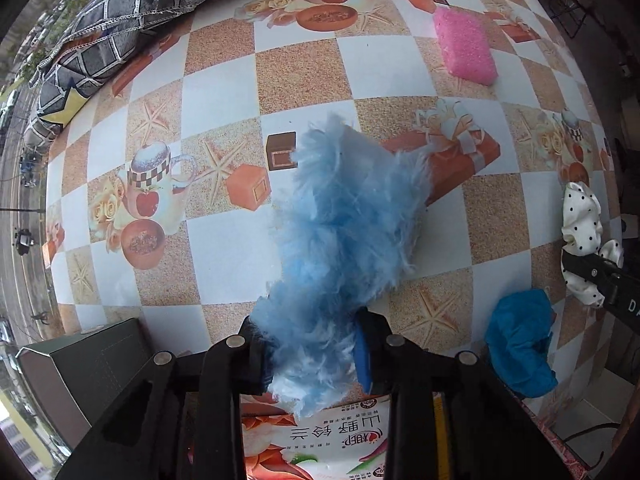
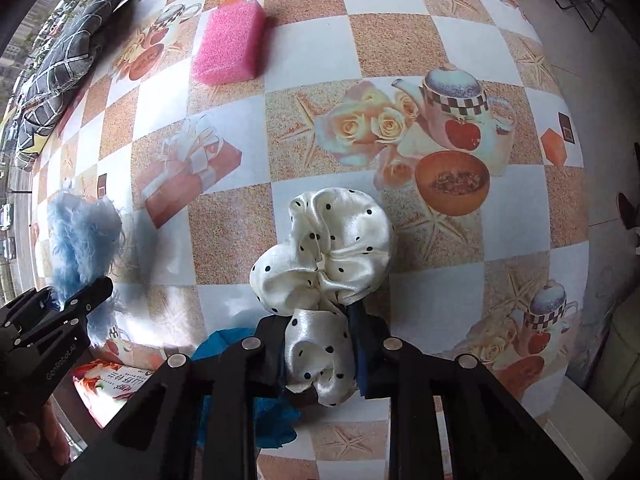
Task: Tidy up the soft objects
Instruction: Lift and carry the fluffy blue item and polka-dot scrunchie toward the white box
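A light blue fluffy piece hangs above the checkered tablecloth, with my left gripper shut on its near end. In the right wrist view the same fluffy piece shows at the left, with the left gripper below it. My right gripper is shut on a white satin scrunchie with black dots, held just over the table. In the left wrist view the scrunchie and the right gripper sit at the right edge.
A pink sponge lies far back. A crumpled blue cloth lies near the front. A dark checked cushion rests at the far left, a dark green box at the near left, and a snack bag under my left gripper.
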